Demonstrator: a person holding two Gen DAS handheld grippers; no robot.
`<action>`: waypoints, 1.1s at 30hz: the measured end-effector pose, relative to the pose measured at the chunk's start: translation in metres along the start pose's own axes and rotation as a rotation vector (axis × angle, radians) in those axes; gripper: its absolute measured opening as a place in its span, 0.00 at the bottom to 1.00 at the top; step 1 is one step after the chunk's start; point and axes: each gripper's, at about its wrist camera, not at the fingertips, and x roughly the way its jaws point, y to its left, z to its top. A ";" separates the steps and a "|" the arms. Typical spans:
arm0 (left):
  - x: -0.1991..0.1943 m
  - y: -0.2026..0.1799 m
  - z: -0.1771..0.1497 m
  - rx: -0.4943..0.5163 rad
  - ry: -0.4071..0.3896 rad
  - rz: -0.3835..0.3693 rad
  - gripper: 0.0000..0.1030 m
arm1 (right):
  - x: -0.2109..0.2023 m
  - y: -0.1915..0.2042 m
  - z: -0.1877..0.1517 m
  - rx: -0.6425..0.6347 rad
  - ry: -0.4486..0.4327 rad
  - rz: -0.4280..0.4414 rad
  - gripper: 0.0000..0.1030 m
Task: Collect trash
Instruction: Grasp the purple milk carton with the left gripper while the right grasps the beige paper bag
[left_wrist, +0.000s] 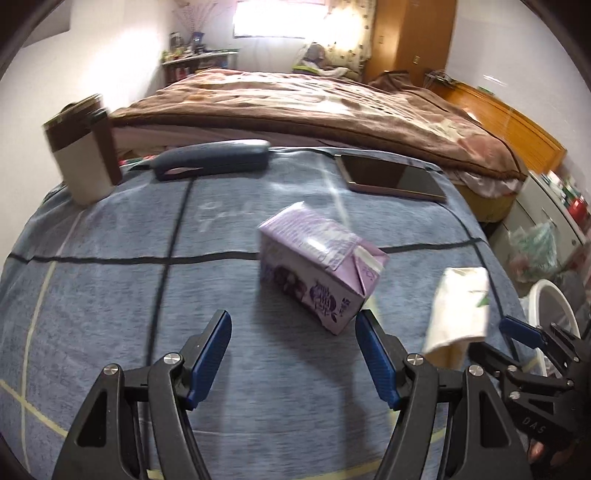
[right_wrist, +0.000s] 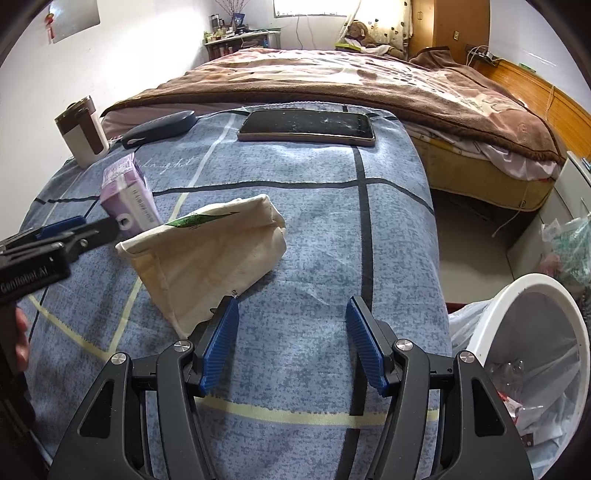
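A purple drink carton (left_wrist: 317, 273) lies on its side on the blue checked cloth (left_wrist: 110, 295). My left gripper (left_wrist: 291, 317) stands open just short of it. The carton's near corner reaches in beside the right finger (left_wrist: 373, 343), and no pad presses on it. To its right a cream cloth bag (right_wrist: 214, 251) lies slumped on the cloth. My right gripper (right_wrist: 291, 301) is open over bare cloth, with the bag just beyond its left fingertip and nothing between its fingers. In the right wrist view the carton (right_wrist: 129, 195) shows behind the left gripper (right_wrist: 88, 227).
A white bin (right_wrist: 524, 295) with a plastic liner and scraps inside stands on the floor right of the cloth's edge. At the far edge lie a phone (right_wrist: 306, 127), a dark glasses case (right_wrist: 159, 129) and a brown-and-white mug (right_wrist: 81, 129). A bed with a brown blanket (right_wrist: 332, 81) lies beyond.
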 end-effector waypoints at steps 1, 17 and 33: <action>-0.002 0.006 0.000 -0.005 -0.008 0.012 0.69 | 0.000 0.000 0.000 0.001 0.001 0.001 0.61; -0.019 0.020 0.015 -0.096 -0.059 -0.118 0.70 | -0.003 -0.017 0.010 0.239 -0.043 0.235 0.61; 0.022 -0.004 0.031 -0.057 0.003 -0.021 0.70 | 0.020 0.008 0.026 0.172 -0.013 0.237 0.36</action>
